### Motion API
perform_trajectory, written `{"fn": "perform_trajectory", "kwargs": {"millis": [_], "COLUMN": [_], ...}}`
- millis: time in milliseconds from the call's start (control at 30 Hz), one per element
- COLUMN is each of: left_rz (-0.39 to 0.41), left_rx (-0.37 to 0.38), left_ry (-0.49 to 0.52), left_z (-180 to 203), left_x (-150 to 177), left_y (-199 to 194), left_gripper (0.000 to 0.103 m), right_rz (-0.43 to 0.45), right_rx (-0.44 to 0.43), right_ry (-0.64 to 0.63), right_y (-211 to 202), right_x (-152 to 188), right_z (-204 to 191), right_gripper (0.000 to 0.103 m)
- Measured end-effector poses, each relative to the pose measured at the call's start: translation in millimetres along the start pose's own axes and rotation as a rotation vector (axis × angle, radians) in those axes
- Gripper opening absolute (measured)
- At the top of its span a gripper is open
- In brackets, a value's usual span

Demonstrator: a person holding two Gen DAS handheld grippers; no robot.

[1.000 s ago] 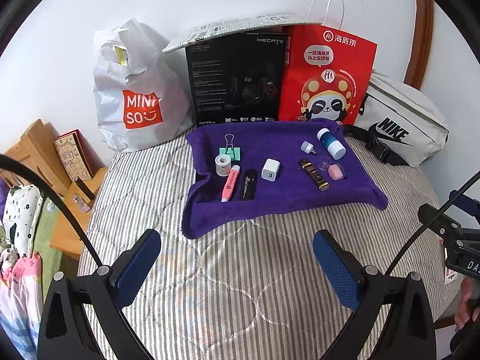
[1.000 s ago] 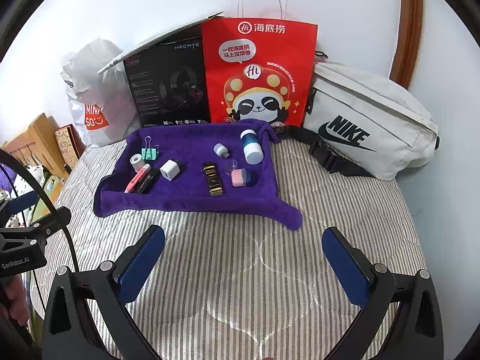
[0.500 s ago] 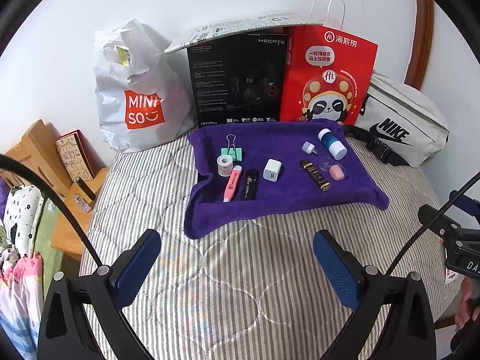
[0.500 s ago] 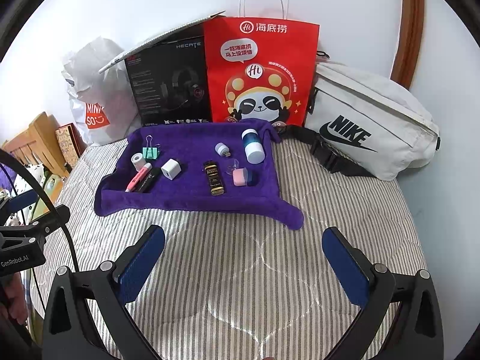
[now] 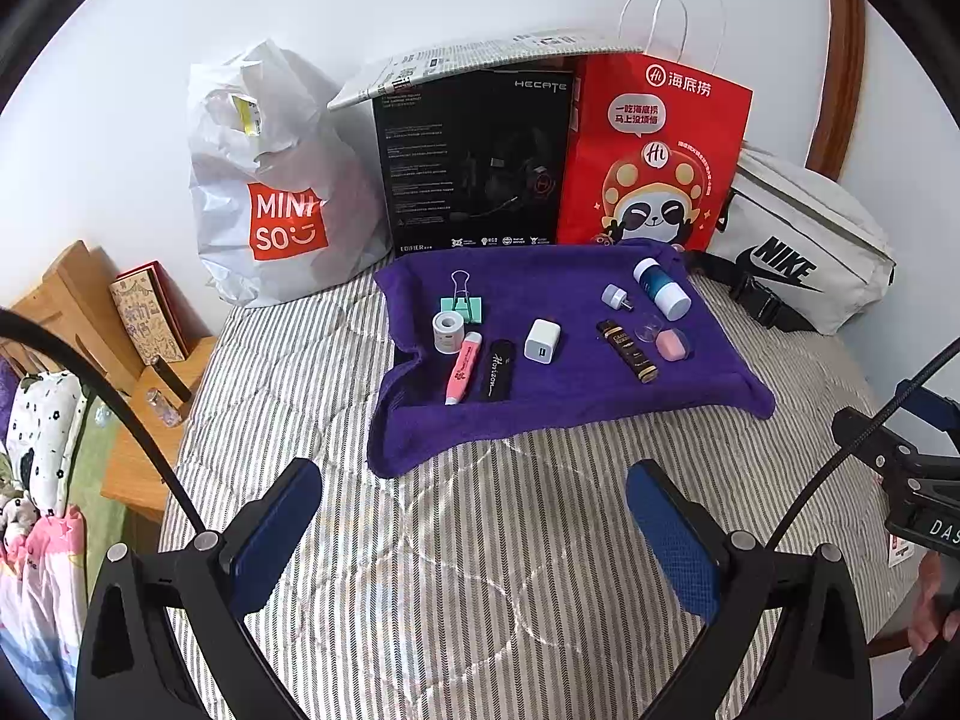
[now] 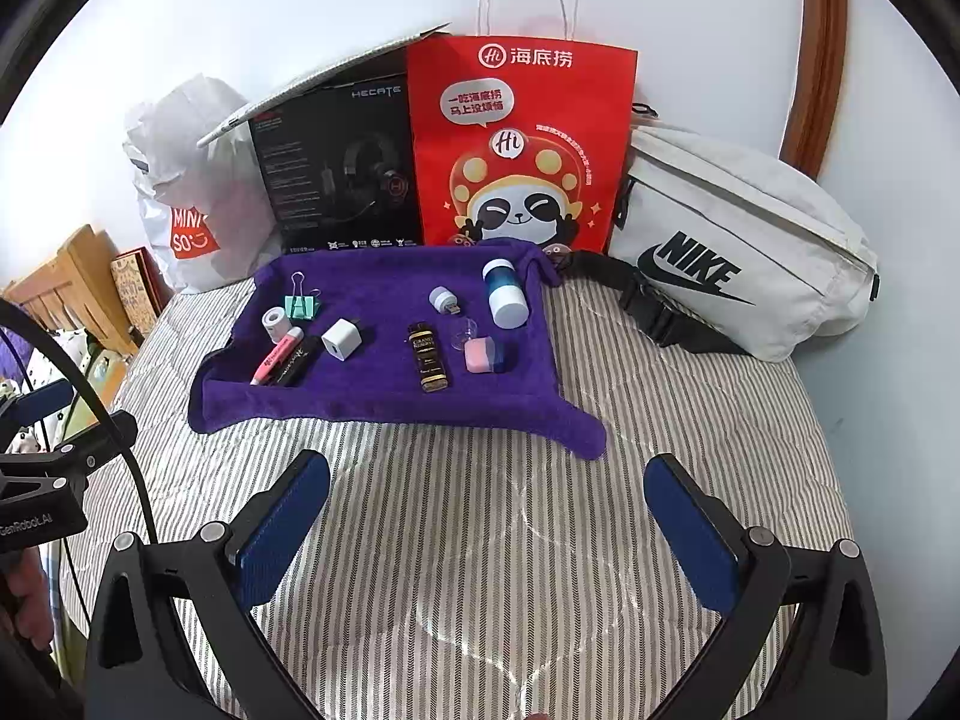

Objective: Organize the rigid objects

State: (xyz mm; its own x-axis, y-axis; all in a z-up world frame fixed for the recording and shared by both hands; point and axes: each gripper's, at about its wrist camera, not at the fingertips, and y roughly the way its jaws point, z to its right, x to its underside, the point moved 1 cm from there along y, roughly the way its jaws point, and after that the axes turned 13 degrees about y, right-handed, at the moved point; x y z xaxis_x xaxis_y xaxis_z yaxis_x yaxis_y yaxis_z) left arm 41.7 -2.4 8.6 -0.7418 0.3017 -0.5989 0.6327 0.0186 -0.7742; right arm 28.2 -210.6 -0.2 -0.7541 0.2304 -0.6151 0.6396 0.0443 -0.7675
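The jaws of the left gripper (image 5: 474, 516) and right gripper (image 6: 489, 507) stand spread and empty over the striped bed (image 6: 480, 540), well apart from the small objects lying on the purple towel (image 6: 384, 402), whose soft folds may tip the round bottle (image 6: 505, 293) or let it roll when pinched.

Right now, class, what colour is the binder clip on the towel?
Mint green binder clip, clearest in the left wrist view.

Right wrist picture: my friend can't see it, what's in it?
Small things lie on a purple towel spread over a striped bed: a pink highlighter pen, a white charger cube and a blue-and-white bottle. The open right gripper hovers in front, holding nothing. A red panda paper bag stands behind.
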Motion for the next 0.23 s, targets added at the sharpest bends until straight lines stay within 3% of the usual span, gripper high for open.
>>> {"fn": "perform_trajectory", "kwargs": {"millis": [233], "left_rz": [0.003], "left_rx": [0.005], "left_ry": [0.014], "left_z": [1.0], "left_x": [1.5], "left_y": [-1.9], "left_gripper": [0.103], "right_rz": [0.001], "right_rx": [0.009], "right_ry": [-0.005], "right_y": [-0.3], "right_x": [0.1], "right_z": [1.8], "right_gripper": [0.103]}}
